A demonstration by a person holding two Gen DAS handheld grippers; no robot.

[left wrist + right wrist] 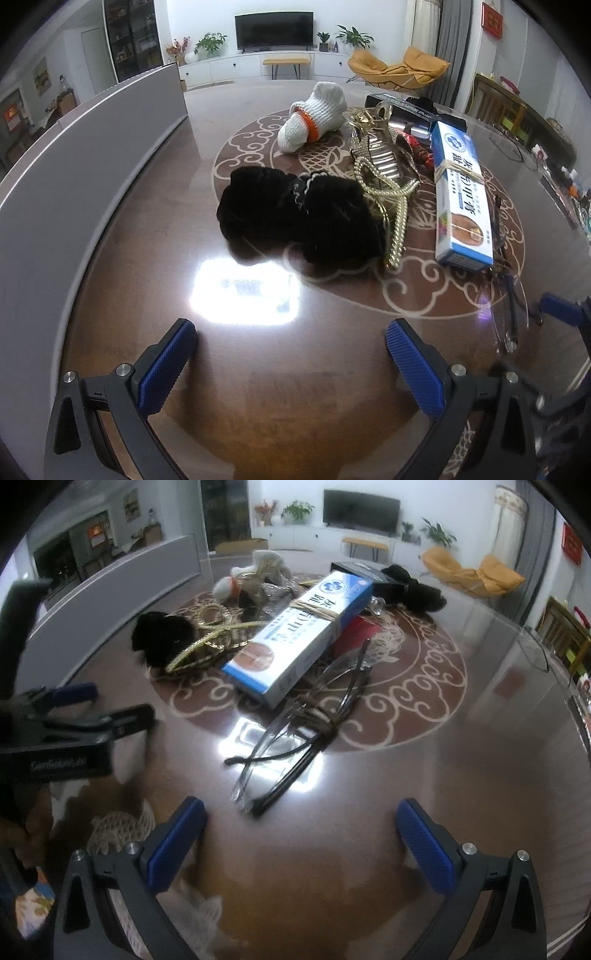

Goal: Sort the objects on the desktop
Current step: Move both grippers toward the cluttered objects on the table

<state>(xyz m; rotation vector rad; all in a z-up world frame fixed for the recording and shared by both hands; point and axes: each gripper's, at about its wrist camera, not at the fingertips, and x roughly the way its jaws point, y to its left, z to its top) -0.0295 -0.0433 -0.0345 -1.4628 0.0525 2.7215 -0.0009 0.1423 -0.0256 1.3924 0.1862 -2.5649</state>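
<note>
Brown and shiny, the round table [122,295] is seen under both grippers, with a pale swirl pattern at its middle and a bright patch of light on its top. Behind it, a television [274,31] and a yellow chair [397,70] are seen by the far wall. A long grey panel [74,155] is stood along the table's left edge.

A pile of things is laid on the pattern. A black furry thing [295,218] is found nearest the left gripper [291,350]. Gold chains [391,206] are draped just beside it and touch it. A white knitted sock [314,110] with an orange band is placed farther back. A blue and white box [461,192], tied round with string, is laid to the right of the chains. In the right wrist view, the same box [295,635] is propped on other things, with one end raised.

Glasses [295,731] are bundled with brown cord and laid on the table just in front of the box, near the right gripper [301,834].

The left gripper's fingers are held wide apart over bare table, and nothing is held between them. The right gripper's fingers are also held wide apart, and nothing is gripped.
</note>
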